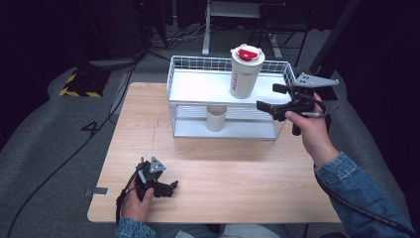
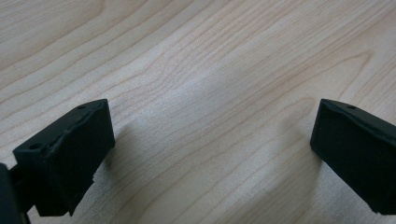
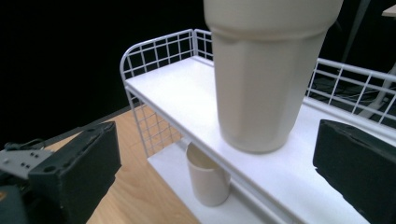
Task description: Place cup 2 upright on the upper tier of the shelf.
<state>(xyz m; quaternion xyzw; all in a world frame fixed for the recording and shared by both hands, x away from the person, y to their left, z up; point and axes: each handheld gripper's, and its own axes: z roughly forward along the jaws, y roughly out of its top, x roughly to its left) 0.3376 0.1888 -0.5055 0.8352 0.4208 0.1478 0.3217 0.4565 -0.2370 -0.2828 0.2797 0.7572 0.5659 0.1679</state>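
Approaching the tall tumbler (image 1: 246, 74) with my right gripper (image 1: 277, 99) spread wide, I risk toppling it off the shelf (image 1: 198, 87) if one jaw clips it.

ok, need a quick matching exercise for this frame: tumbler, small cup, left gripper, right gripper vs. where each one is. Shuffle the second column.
Things:
1. tumbler
2. small cup
3. left gripper
4. right gripper

Places:
A. low over the bare table, near the front edge
B. lower shelf of the rack
C. at the rack's right side, fingers open toward the tumbler
D. upper shelf of the rack

Pairs: 1-D, 2-B, 3-A, 4-C
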